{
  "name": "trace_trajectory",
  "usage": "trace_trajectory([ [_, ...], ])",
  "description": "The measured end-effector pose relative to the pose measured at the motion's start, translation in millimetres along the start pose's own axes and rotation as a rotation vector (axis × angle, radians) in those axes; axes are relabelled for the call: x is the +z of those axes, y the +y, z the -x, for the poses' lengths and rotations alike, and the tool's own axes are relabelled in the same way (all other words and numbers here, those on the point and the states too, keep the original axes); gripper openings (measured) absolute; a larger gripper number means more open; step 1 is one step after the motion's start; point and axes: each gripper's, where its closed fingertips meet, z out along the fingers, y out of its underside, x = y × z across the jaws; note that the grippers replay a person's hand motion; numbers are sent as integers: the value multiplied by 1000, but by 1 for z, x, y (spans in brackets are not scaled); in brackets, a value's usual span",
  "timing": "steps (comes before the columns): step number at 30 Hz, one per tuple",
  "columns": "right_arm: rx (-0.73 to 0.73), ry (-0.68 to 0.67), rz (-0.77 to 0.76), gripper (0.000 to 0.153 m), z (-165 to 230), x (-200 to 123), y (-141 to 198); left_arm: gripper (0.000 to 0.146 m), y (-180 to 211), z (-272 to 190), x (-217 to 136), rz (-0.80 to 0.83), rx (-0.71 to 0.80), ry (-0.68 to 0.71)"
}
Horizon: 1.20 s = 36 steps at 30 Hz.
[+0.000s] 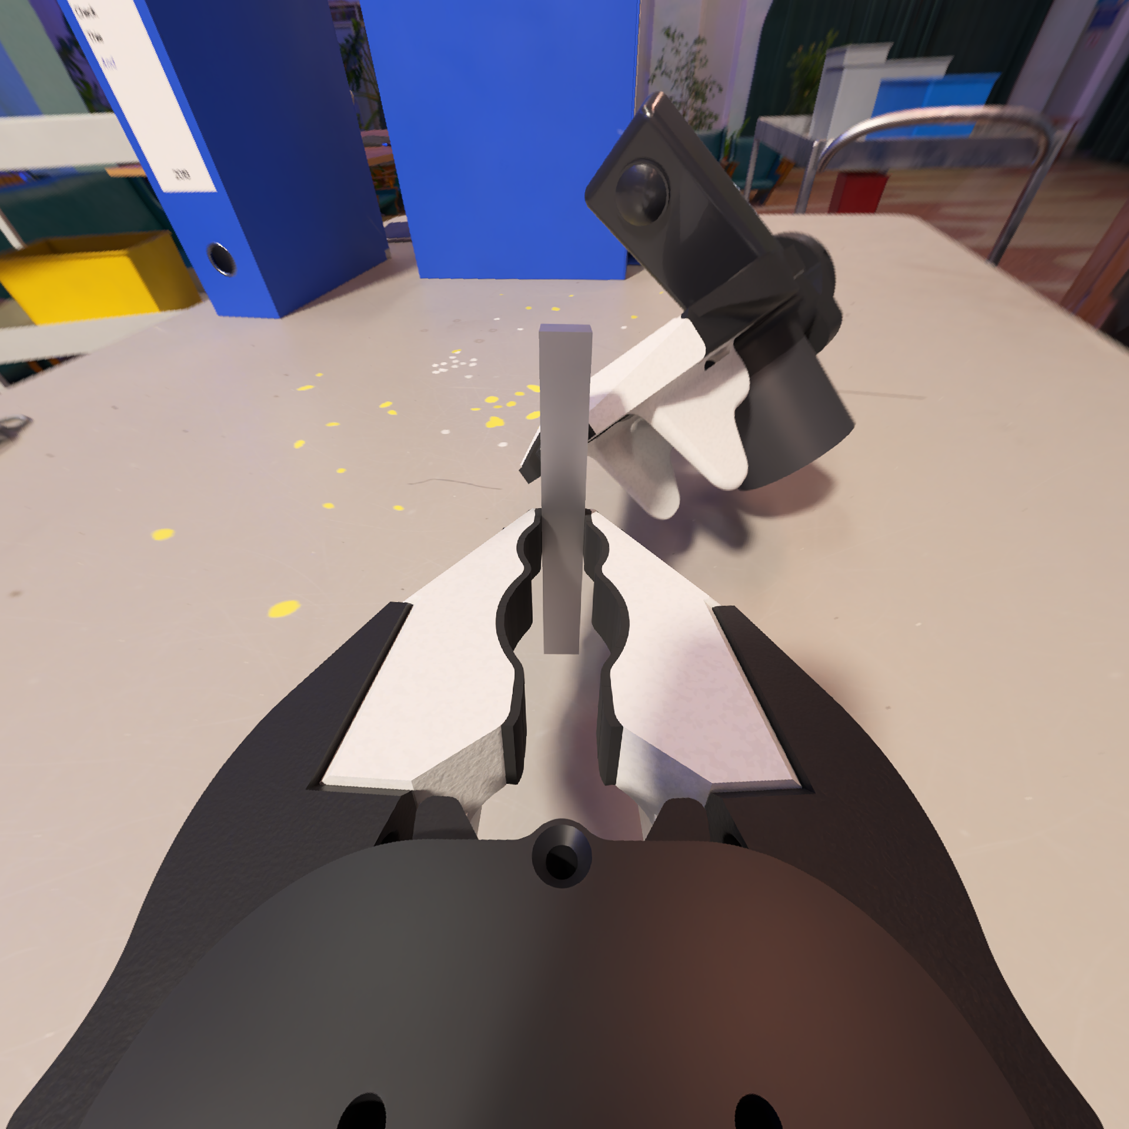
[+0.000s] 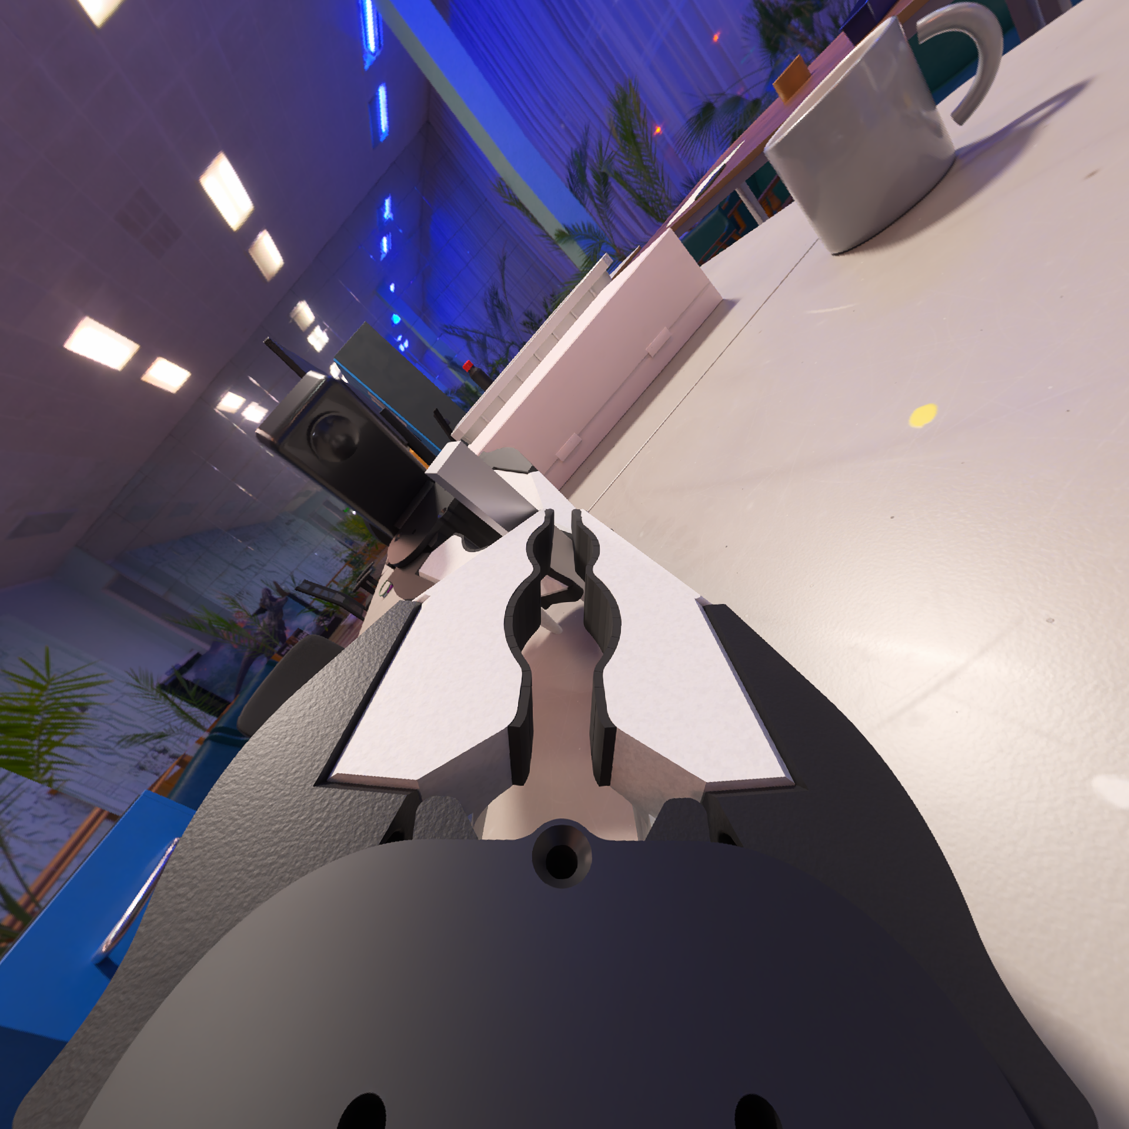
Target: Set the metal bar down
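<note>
Bar (image 1: 563, 489), judged stiff, smooth and slippery, is pinched low by left gripper (image 1: 562, 519); right gripper (image 1: 559, 455) seems empty.

left tool (image 1: 561, 519) | black shell | white fingers | central screw

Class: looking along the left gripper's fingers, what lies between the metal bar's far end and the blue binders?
Left wrist view: only bare table flecked with yellow and white spots separates the metal bar from the blue binders.

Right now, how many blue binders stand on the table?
2: one binder leans at far left, the other binder stands upright mid-back of the table. More may be hidden.
</note>
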Motion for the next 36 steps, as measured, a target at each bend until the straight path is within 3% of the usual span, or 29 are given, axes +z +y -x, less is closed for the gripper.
trace_trajectory([
  [13, -180, 12, -20, 6, 6, 4, 0, 12, -5, 3, -3, -39, -138, 36],
  [27, -228, 56, -18, 6, 0, 6, 6, 12, 1, 5, -2, -13, -122, 26],
  [36, -190, 43, -14, 6, -2, 3, 9, 12, 4, 5, -1, 14, -29, 0],
])
